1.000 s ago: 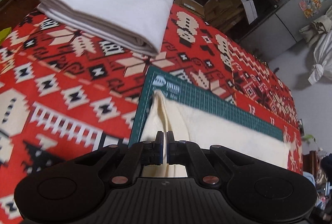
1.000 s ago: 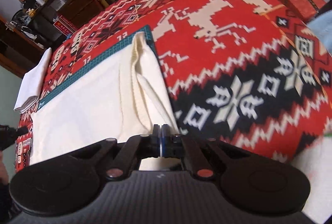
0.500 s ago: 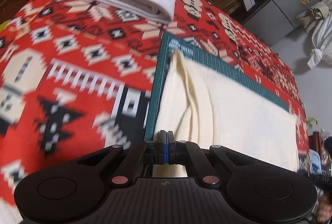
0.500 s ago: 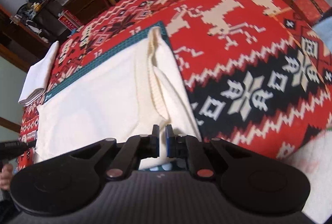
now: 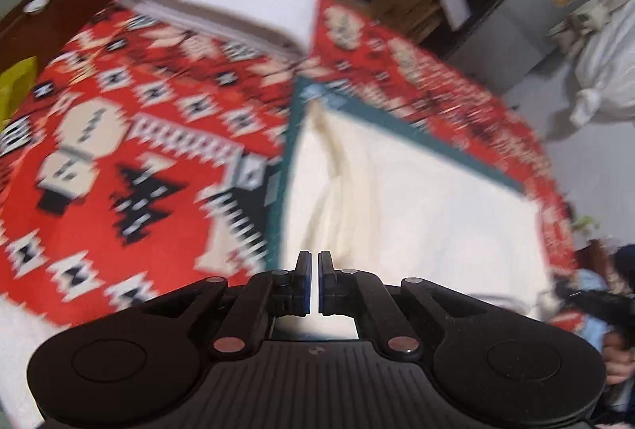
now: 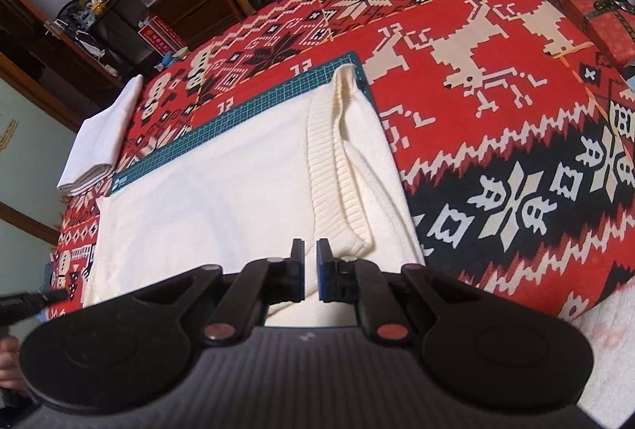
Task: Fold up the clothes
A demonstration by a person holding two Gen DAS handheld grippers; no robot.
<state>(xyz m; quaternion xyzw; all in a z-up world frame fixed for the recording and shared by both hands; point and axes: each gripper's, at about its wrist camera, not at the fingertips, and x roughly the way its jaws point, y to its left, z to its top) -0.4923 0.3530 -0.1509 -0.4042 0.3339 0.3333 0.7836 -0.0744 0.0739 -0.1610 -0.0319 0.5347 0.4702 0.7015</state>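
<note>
1. The cream sweater point(image 6: 222, 199) lies flat on the green cutting mat point(image 6: 246, 99), on the desk w/ the red patterned cloth point(image 6: 496, 79). One fold looks done: the ribbed hem point(image 6: 329, 167) lies across the top, near the right edge.
2. Your right gripper point(image 6: 310, 268) is at the near edge of the sweater. Its jaws stand a narrow gap apart and hold nothing; no fabric is between them.
3. Your left gripper point(image 5: 312, 280) is at the near-left corner of the sweater point(image 5: 416, 206). Its jaws are also only a little apart and empty. This view is blurred, so small details I cannot tell.
4. Step in hand, as I judge: you are between folds, w/ both grippers free above the cloth.
5. Next move probably needs a new grasp. Open the jaws wider, go down to an edge or corner on each side, and take all layers together, not only the top one.
6. A folded white cloth point(image 5: 226, 4) sits at the far-left corner of the desk, apart from the mat. Approx. there a finished piece may go.
</note>
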